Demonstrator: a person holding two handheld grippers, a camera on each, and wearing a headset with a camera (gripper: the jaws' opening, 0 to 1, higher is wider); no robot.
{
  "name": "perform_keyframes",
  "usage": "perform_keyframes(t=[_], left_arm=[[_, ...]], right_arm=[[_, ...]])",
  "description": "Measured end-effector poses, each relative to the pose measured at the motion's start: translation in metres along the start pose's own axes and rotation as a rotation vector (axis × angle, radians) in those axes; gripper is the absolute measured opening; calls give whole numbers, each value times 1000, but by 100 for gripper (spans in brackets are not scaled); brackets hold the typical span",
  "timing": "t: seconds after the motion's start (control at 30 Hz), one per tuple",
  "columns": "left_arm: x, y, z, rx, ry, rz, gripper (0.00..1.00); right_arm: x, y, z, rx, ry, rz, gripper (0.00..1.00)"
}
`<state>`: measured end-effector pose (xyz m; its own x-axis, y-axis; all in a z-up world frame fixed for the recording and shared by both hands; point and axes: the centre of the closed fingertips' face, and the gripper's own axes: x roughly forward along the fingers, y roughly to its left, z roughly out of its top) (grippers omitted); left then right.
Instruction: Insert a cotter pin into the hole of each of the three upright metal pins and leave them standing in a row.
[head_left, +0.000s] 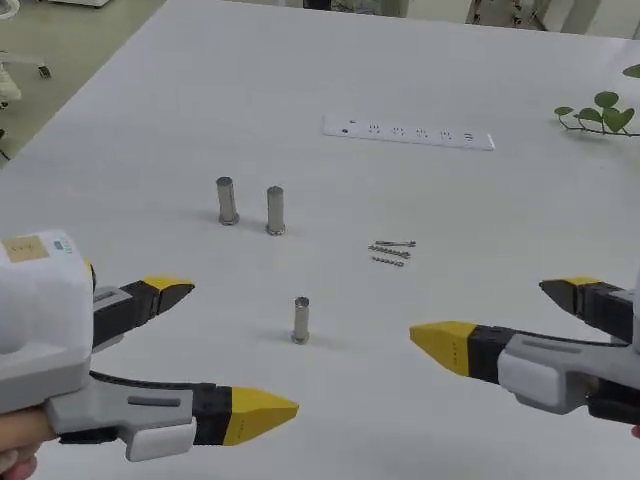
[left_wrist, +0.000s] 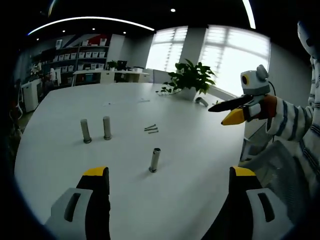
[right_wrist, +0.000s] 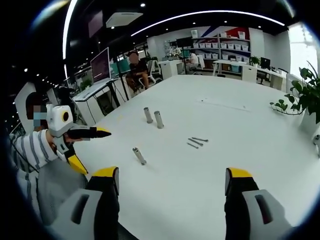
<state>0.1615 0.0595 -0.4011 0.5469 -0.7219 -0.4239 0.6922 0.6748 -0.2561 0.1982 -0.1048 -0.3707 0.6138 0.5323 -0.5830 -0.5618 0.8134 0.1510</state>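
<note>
Your left yellow-tipped gripper (head_left: 242, 348) and right yellow-tipped gripper (head_left: 477, 310) hover with jaws spread wide, holding nothing. Between them a short grey metal cylinder pin (head_left: 300, 320) stands upright on the white table (head_left: 150, 120). A second grey pin (head_left: 227, 200) and a third grey pin (head_left: 275, 210) stand upright behind it, side by side. Thin silvery cotter pins (head_left: 392, 252) lie flat to their right, long axes across your view.

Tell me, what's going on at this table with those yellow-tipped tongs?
A person holds a two-jaw gripper in each hand above a white table. The left gripper and right gripper are both open and empty. Three metal pins stand upright, two side by side at the back and one alone nearer. Three cotter pins lie in a small cluster to their right, none inserted yet.
</note>
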Motion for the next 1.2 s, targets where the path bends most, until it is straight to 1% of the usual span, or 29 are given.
perform_keyframes(t=[0.03,0.07,0.1,0.17,0.23,0.43,0.53,0.63,0.73,0.77,0.8,0.83,0.9,0.93,1.0,1.07,1.2], left_arm=[[0,0,0,-1,0,-1,99],[0,-1,-1,0,1,-1,99],[0,-2,-2,2,5,0,99],[0,-3,-4,9,10,2,99],[0,-3,-3,10,7,6,99],[-1,-4,-2,3,-11,23,99],[-2,-5,-1,-2,-16,23,99],[-3,-6,-1,-7,-22,25,99],[-4,-6,0,-15,-28,31,99],[-5,-5,0,-21,-28,33,99],[-5,-5,0,-24,-28,37,99],[-5,-4,0,-26,-31,44,99],[-5,-3,1,-32,-37,49,99],[-5,-3,2,-35,-40,50,99],[-5,-3,4,-38,-48,53,99],[-4,-3,5,-41,-54,51,99],[-2,-4,4,-35,-44,45,99]], right_arm=[[1,0,0,-3,3,4,85],[4,-1,1,-20,15,16,84],[6,-3,0,-56,39,23,82],[10,-6,1,-101,67,22,81],[15,-5,4,-118,82,41,81],[29,-6,15,-192,113,81,79],[37,-7,24,-227,115,103,73],[45,-10,29,-256,131,118,71],[52,-12,33,-275,147,137,68],[55,-12,34,-293,154,154,67],[57,-12,33,-304,166,159,66],[61,-14,31,-329,193,159,65],[67,-18,30,-377,221,158,64],[70,-19,28,-391,232,160,63],[76,-21,25,-414,260,173,58],[83,-24,24,-449,276,182,51],[96,-30,25,-465,285,203,44]])
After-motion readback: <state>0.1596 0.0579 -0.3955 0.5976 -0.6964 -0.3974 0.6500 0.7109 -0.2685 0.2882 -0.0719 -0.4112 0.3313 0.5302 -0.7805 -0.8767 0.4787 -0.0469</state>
